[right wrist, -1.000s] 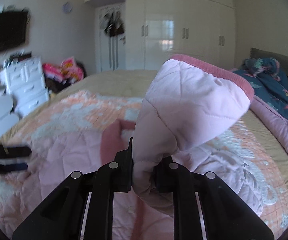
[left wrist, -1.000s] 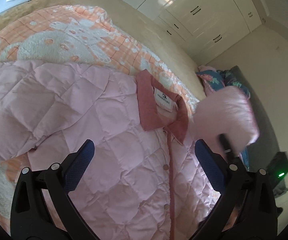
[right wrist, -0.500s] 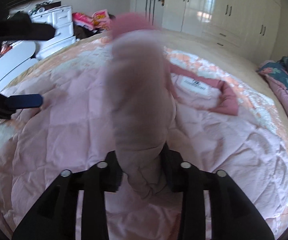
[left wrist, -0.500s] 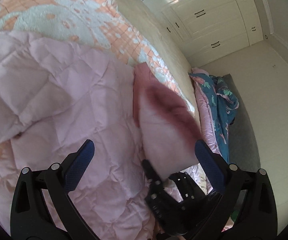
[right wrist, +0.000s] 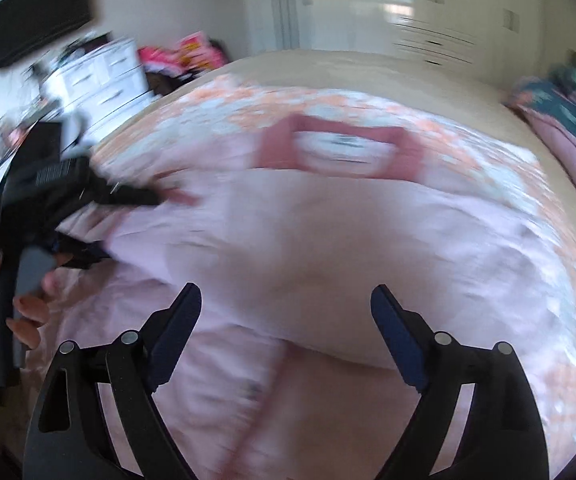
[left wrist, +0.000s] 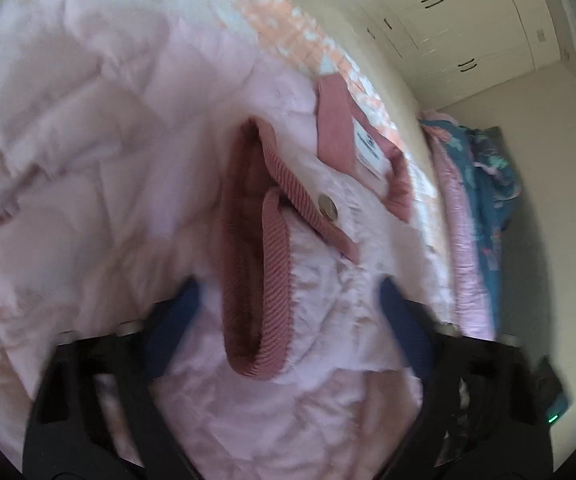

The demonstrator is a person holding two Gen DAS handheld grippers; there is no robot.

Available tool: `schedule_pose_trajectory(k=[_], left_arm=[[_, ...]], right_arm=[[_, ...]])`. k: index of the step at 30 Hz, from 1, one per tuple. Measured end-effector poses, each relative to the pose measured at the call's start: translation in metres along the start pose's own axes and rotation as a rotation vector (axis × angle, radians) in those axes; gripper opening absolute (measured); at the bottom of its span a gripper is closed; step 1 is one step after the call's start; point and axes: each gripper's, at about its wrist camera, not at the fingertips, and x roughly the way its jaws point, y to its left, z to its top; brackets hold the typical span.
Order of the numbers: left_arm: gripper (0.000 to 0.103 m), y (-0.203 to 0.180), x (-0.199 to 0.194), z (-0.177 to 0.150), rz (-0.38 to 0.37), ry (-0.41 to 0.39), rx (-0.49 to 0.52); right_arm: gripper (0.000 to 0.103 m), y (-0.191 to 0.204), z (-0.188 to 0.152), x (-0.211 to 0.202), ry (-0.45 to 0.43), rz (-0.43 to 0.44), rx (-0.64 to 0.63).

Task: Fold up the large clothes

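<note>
My left gripper (left wrist: 288,308) closes around the pink sleeve cuff (left wrist: 260,280); my right gripper (right wrist: 286,320) opens, empty; the label (left wrist: 368,152) is too blurry to read

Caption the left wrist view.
Left gripper straddles the pink quilted jacket's ribbed sleeve cuff, folded across toward its collar.

Black right gripper (right wrist: 286,336), navy pads (seemingly ribbed), silver rivets.

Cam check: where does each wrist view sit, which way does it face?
Left wrist: on left gripper, angled down at quilted pink jacket's ribbed cuff, between its blue-padded fingers.
Right wrist: on right gripper, jaws open, angled down across jacket; left gripper and hand at picture left.
Shared: jacket's dusty-rose collar, white wardrobe.
</note>
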Motion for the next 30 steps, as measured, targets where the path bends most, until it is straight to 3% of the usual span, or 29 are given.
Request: schedule_pose_trajectory(k=[1, 5, 7, 10, 13, 17, 25, 30], left_arm=[[0.036, -0.005, 0.002, -0.002, 0.018, -0.002, 0.035], [0.014, -0.017, -0.003, -0.005, 0.058, -0.053, 0.137], [0.011, -0.018, -0.015, -0.003, 0.037, -0.091, 0.142], [0.011, -0.015, -0.027, 0.006, 0.091, -0.149, 0.166], [0.011, 0.002, -0.025, 0.01, 0.134, -0.12, 0.136], [0.016, 0.017, -0.011, 0.009, 0.175, -0.063, 0.099], [0.025, 0.009, -0.006, 0.003, 0.224, -0.061, 0.155], [0.059, -0.003, -0.012, -0.002, 0.218, -0.051, 0.189]], right_arm=[[0.083, -0.018, -0.003, -0.004, 0.004, -0.051, 0.037], [0.078, -0.069, -0.011, -0.009, -0.02, -0.139, 0.15], [0.077, -0.09, -0.012, -0.006, -0.022, -0.15, 0.203], [0.076, -0.105, -0.014, -0.002, 0.001, -0.122, 0.232], [0.076, -0.11, -0.018, 0.012, 0.06, -0.11, 0.223], [0.075, -0.112, -0.026, 0.025, 0.108, -0.116, 0.227], [0.077, -0.121, -0.032, 0.039, 0.128, -0.114, 0.27], [0.082, -0.128, -0.026, 0.02, 0.079, -0.062, 0.353]])
